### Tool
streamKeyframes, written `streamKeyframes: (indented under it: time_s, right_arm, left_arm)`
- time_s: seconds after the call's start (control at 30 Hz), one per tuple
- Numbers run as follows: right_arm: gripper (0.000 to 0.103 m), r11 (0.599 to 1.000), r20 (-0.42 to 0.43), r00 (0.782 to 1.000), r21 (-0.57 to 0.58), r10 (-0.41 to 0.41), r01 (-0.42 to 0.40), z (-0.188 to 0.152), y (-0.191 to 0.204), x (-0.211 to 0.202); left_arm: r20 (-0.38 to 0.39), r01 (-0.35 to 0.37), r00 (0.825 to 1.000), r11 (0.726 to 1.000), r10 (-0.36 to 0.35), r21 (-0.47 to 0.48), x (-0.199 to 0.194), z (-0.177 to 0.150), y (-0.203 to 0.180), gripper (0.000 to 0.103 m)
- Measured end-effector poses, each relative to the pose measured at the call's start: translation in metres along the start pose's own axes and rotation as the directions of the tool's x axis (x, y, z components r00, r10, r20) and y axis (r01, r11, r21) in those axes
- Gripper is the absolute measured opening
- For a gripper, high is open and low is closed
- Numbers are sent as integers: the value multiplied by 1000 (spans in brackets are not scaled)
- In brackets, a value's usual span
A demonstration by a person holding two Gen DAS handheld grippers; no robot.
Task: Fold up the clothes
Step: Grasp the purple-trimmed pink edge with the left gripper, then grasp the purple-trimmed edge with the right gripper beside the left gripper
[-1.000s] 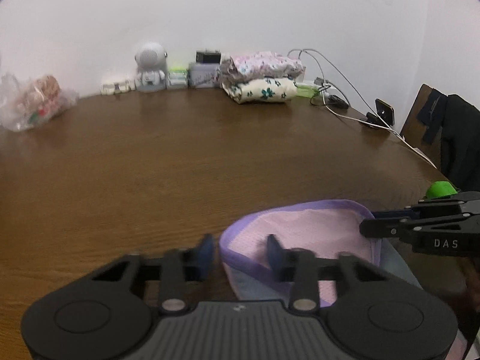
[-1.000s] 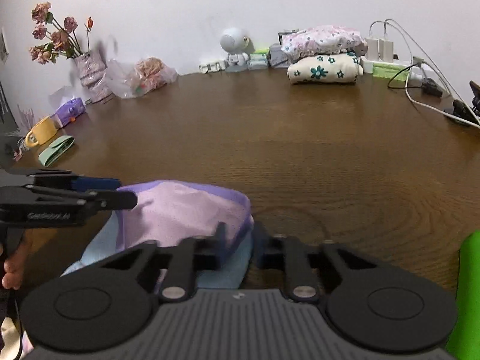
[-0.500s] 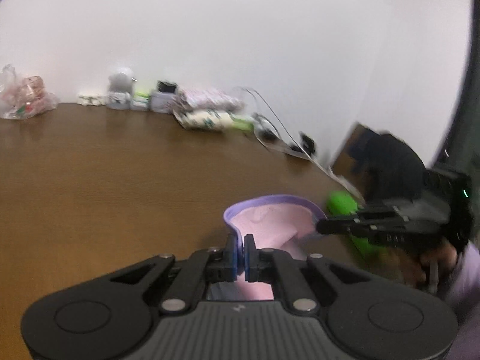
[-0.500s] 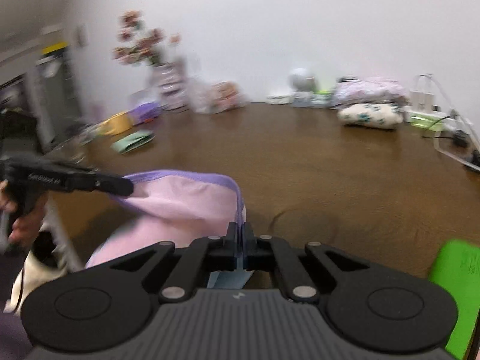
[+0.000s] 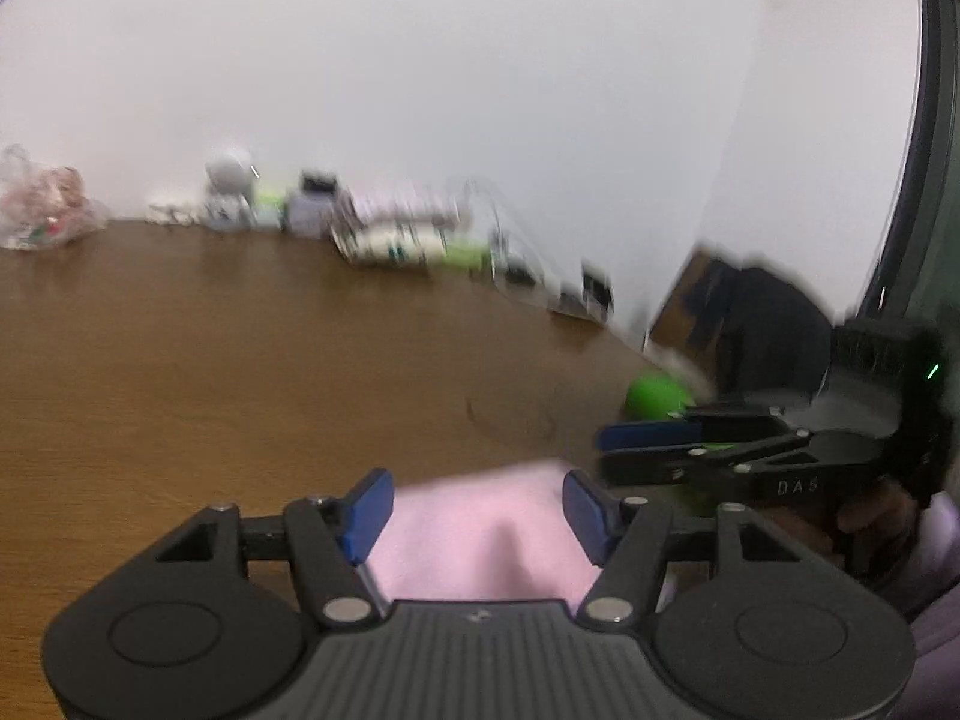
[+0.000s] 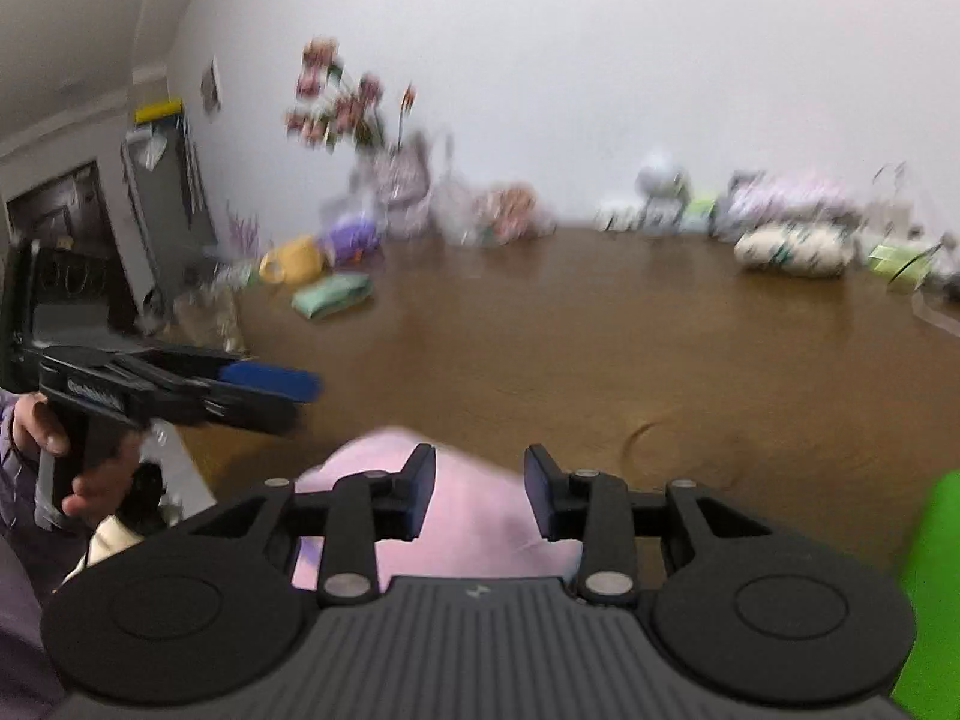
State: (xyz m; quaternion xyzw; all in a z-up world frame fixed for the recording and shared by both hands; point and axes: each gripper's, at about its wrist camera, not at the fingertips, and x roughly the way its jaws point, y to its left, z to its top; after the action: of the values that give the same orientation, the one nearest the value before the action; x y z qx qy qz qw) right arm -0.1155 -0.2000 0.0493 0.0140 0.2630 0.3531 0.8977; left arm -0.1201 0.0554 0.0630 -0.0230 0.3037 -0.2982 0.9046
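Observation:
A pale pink garment lies in a soft heap at the near edge of the brown table. My left gripper hovers over it, open, its blue pads on either side of the cloth without pinching it. My right gripper is also open above the same pink garment. In the left wrist view the right gripper appears from the side, held in a hand. The left gripper shows at the left of the right wrist view. Both views are blurred by motion.
A stack of folded floral clothes sits at the table's far side near cables. Flowers in a vase, a plastic bag and small items stand at the back left. A bright green object lies by the right edge, near a chair with dark clothing.
Both grippers were shut on the garment's purple-trimmed edge half a second ago; now both are open and the cloth has dropped into a heap. Both cameras have swung.

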Motion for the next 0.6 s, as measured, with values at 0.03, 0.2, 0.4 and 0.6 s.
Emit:
streamKeyframes:
  time_s: [0.03,0.2,0.4,0.6]
  right_arm:
    - [33,1000,-34,999,-15,11,-12,-5,5,9]
    - [37,999,-127,992,-45,-9,3,-27,21,15]
    - [51,987,-42,993,110,-114,118,-19,3,-5]
    - [66,971,-76,976,112,-205,213,-28,7,-3]
  left_arm:
    - [-36,-18,999,1000,19,18,7,-5,-1,60]
    - [-93,-56,994,998,56,-4,8,-18,8,61]
    - [-34,-122,992,984,119,-126,-10,-6,13,77]
    - [-121,-249,967,943,226,-222,-4,-8,17,75]
